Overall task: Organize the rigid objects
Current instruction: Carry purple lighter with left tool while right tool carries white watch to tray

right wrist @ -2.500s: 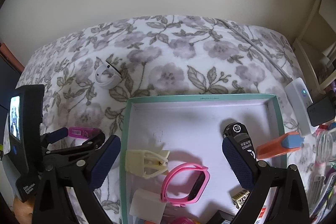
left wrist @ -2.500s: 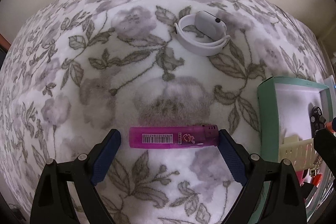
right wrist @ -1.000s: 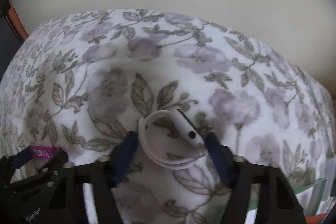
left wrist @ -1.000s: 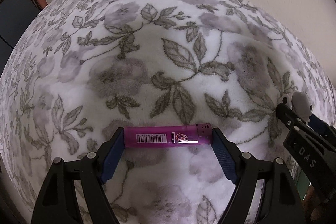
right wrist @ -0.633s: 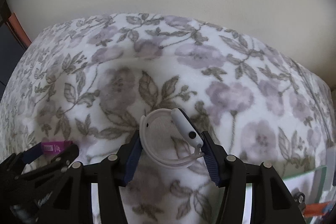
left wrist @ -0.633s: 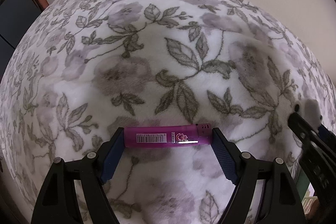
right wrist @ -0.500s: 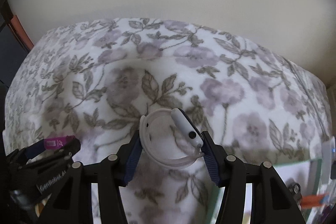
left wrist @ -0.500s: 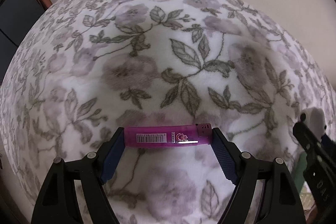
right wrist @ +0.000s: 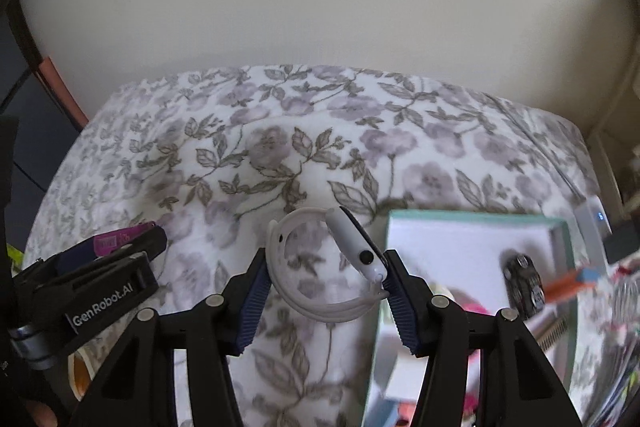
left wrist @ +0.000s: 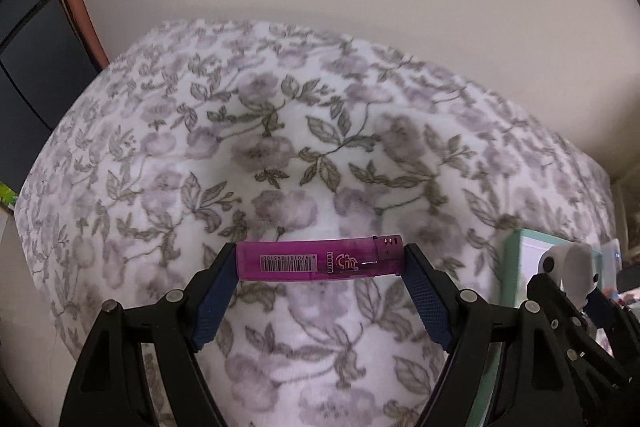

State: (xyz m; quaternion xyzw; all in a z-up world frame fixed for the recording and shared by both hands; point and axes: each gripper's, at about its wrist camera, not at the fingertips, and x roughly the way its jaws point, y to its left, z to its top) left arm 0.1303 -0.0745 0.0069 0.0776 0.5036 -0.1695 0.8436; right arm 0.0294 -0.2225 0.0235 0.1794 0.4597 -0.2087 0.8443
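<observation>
Above a flowered blanket by a pale wall, a purple lighter is clamped lengthwise in the left gripper, while a white watch is pinched in the right gripper beside a green-rimmed box

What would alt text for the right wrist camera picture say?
The right gripper holds a white smartwatch by its looped band, raised over a floral blanket. A teal-rimmed box of small items lies to its right; the left gripper, at left, holds a purple lighter.
</observation>
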